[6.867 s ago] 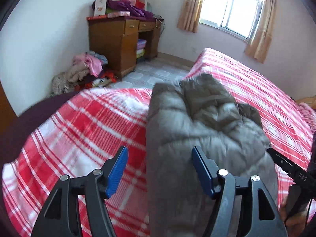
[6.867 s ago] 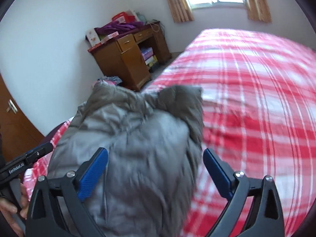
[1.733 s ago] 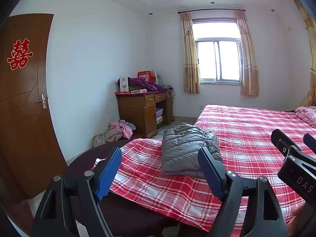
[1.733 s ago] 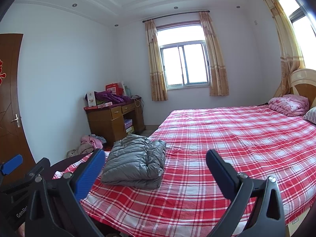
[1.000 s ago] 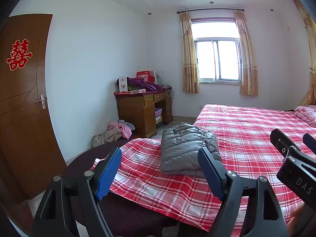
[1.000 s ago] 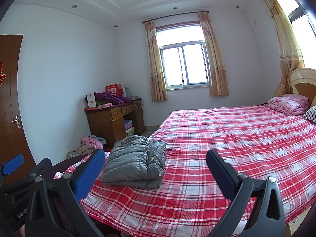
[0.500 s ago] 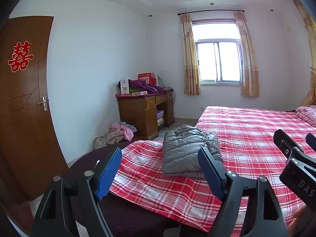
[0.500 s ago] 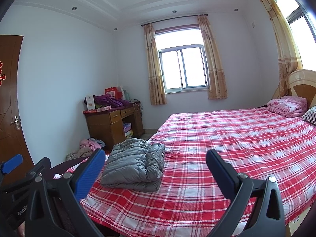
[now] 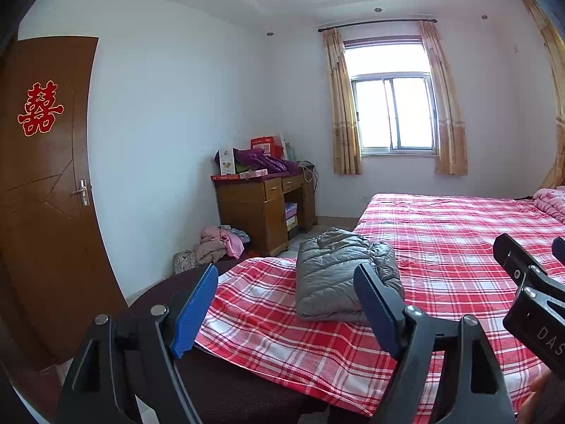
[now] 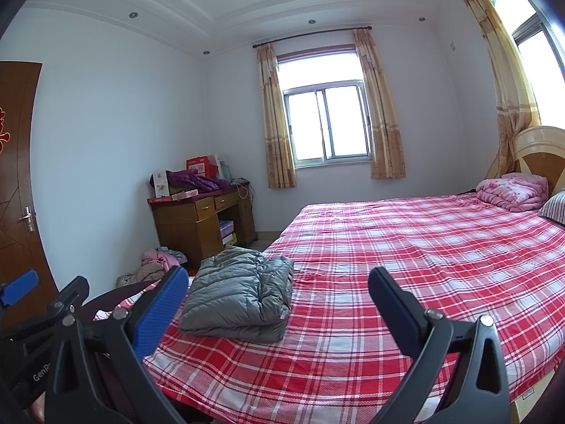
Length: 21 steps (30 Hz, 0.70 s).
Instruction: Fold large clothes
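Folded grey jacket (image 9: 339, 275) lying in a neat bundle near the foot corner of the red-checked bed (image 10: 406, 247), well apart from the left gripper (image 9: 286, 309) and right gripper (image 10: 279, 314), both spread wide, gripping nothing.

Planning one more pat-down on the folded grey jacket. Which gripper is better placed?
Left, marginally. The grey jacket lies between the left gripper's open fingers; it sits left of the right gripper. Both hang clear of it.
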{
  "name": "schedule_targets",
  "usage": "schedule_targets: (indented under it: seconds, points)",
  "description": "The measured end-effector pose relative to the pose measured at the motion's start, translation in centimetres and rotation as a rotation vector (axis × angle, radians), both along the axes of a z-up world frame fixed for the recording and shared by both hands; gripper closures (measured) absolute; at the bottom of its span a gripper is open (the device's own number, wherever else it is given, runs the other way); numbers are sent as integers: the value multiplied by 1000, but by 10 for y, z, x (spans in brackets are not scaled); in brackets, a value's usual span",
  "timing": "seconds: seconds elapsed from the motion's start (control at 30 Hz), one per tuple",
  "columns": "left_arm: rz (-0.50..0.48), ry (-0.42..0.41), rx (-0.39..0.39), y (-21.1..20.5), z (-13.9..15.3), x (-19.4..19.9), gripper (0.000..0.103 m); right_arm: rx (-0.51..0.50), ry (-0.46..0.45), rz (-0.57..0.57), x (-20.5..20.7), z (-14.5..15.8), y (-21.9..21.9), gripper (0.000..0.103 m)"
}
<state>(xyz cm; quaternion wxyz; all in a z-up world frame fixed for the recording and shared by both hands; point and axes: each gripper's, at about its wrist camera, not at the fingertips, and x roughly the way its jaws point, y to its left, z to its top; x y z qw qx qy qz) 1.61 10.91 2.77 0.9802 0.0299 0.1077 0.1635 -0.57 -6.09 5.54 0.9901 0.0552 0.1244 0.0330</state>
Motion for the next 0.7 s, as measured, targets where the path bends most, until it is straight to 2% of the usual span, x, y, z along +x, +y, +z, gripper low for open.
schedule_targets:
  seconds: [0.4,0.7]
  points:
    - [-68,28,-88,14,-3,6,23,4,-10,-5,-2,-2,-4,0]
    - [-34,34,-45,11,-6,10,23,11,1,-4,-1,-4,-6,0]
